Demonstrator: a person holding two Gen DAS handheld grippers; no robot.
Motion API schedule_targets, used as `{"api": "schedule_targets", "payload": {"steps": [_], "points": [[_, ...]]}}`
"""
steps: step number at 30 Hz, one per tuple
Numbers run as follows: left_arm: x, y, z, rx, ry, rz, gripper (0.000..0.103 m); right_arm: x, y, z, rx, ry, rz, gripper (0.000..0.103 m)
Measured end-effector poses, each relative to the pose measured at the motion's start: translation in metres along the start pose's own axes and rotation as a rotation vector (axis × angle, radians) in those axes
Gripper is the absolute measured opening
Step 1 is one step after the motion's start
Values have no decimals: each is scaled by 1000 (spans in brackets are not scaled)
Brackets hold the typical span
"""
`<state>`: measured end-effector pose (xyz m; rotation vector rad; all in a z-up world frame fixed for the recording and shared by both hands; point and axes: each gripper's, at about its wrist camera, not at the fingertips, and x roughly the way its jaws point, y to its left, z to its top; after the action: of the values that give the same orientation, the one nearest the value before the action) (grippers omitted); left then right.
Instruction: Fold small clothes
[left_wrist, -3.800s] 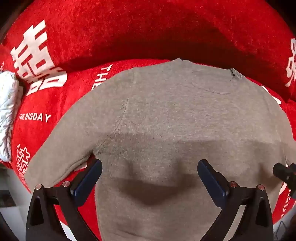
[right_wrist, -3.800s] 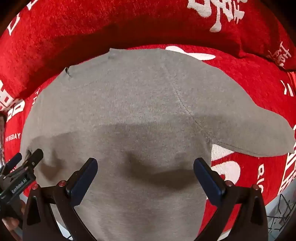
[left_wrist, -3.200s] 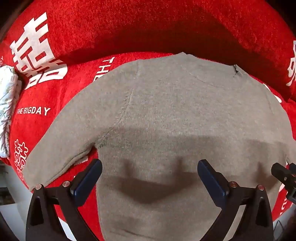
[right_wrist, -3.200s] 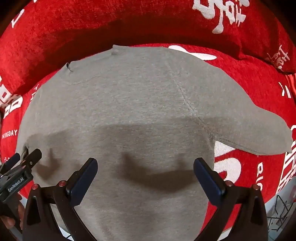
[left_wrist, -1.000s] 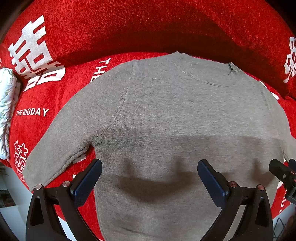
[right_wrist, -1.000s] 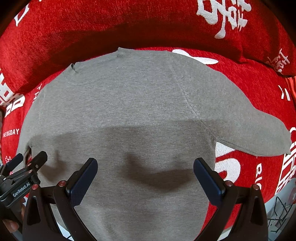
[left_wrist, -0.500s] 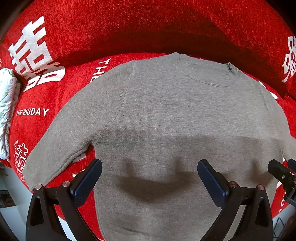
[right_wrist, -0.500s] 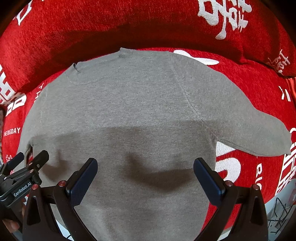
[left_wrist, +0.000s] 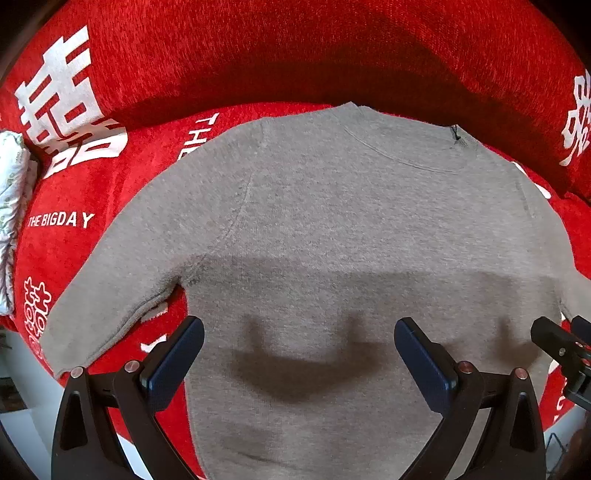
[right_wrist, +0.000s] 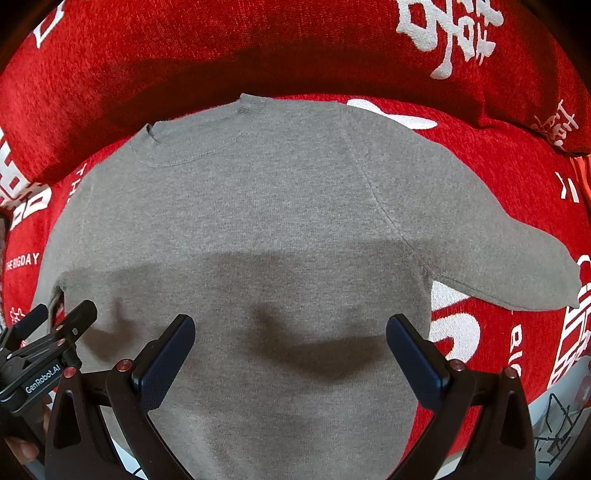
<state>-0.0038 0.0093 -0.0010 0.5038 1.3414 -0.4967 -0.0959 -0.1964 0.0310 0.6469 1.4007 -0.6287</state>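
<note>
So there's a grey sweater (left_wrist: 332, 236) laid out flat on a red cover (left_wrist: 92, 192) with white characters and "THE BIGDAY" printed on it, neckline at the far end next to a red cushion (left_wrist: 295, 55), both sleeves angled out to the sides and lying flat. Looks pretty smooth, no folds in it yet.

The left gripper (left_wrist: 299, 354) hovers over the lower-left part of the sweater's body, fingers (left_wrist: 173, 362) spread wide apart, holding nothing. The right gripper (right_wrist: 290, 350) sits over the lower-right part, same deal: fingers (right_wrist: 415, 358) wide apart with only fabric showing between them. Each gripper peeks into the edge of the other's view, so they're side by side near the hem. Can't tell if the fingertips actually touch the knit. Their shadows fall across the lower half of the sweater.

There's a white patterned cloth (left_wrist: 13, 206) at the far left edge of the cover.
</note>
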Motion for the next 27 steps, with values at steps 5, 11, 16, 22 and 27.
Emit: {"api": "schedule_targets", "payload": {"steps": [5, 11, 16, 22, 27], "points": [[1, 4, -2, -9, 2, -12, 103, 0, 2, 0, -4, 3, -6, 103], [0, 9, -2, -14, -2, -30, 103, 0, 6, -1, -8, 7, -16, 103], [-1, 21, -5, -29, -13, -66, 103, -2, 12, -2, -11, 2, -4, 103], [7, 75, -19, -143, -18, -157, 103, -6, 49, -10, -134, -44, 112, 103], [19, 146, -47, -274, -22, -153, 103, -1, 99, -25, -236, -13, 183, 103]]}}
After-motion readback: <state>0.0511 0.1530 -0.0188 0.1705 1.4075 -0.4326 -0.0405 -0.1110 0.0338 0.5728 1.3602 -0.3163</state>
